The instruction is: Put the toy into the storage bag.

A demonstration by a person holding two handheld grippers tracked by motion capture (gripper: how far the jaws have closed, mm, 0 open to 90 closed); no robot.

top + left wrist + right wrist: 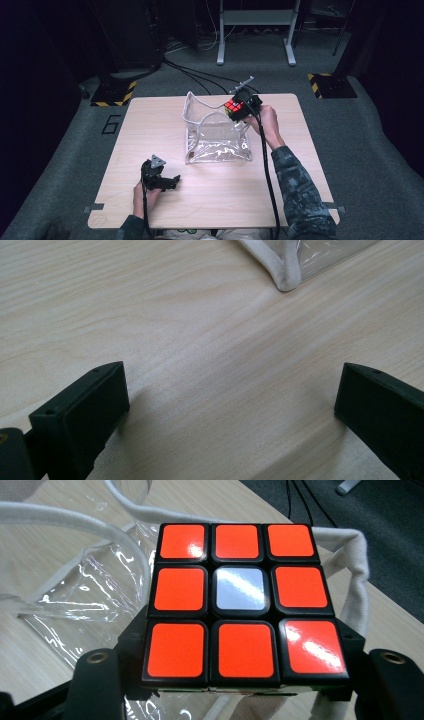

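A puzzle cube [233, 108] with an orange face and one white centre tile [238, 602] is held between the jaws of my right gripper [241, 111], shut on it, just above the open top of a clear plastic bag [216, 135] with white fabric trim. The bag stands on the wooden table [150, 130], mouth upward, its handle [75, 517] looping behind the cube. My left gripper [167, 183] rests on the table near the front left, jaws wide open with bare wood between them; a trimmed corner of the bag [286, 270] lies ahead of it.
Black cables [200, 80] run across the grey carpet behind the table. A white metal stand [255, 30] is at the back. Yellow-and-black striped floor plates [117, 92] sit beyond both far corners. A cable trails along the person's right sleeve [300, 195].
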